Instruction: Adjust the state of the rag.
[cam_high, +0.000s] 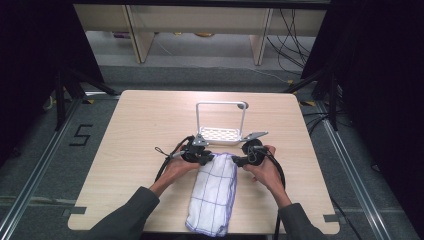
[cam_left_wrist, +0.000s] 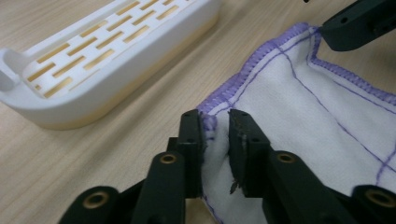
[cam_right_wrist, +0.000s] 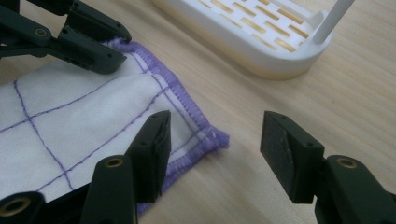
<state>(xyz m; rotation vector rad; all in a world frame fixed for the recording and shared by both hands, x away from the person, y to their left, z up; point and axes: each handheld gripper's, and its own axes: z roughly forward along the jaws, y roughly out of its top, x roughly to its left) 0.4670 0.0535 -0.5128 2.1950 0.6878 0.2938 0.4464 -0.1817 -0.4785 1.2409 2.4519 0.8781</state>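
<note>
1. High view: the cloth (cam_high: 214, 192) is folded into a long strip on the tabletop (cam_high: 135, 130), running from the near edge up to the two grippers. The left gripper (cam_high: 206, 158) sits at the strip's far left corner, the right gripper (cam_high: 238, 160) at its far right corner, each held in a hand. The rack (cam_high: 220, 134), white with a tall wire handle, stands just beyond both sets of fingers. Can't really judge the finger gaps from up here.

2. Left gripper view: the fingers (cam_left_wrist: 192, 140) are pinched nearly closed on the cloth's (cam_left_wrist: 299, 107) purple-stitched corner, with a bit of white fabric bunched up between them. The rack's slotted base (cam_left_wrist: 116, 51) lies off to the left of the fingers and beyond them, apart from the cloth. The other gripper's tip (cam_left_wrist: 359, 25) is at the top right, right at the cloth's far hem.

3. Right gripper view: the fingers (cam_right_wrist: 154, 149) are wide open and gripping nothing. The cloth corner (cam_right_wrist: 205, 135) lies flat on the wood between them, closer to the left finger, which sits over the hem. The right finger is over bare tabletop. The left gripper (cam_right_wrist: 88, 46) is at the top left on the opposite corner, and the rack (cam_right_wrist: 261, 32) lies beyond the fingers.
</note>
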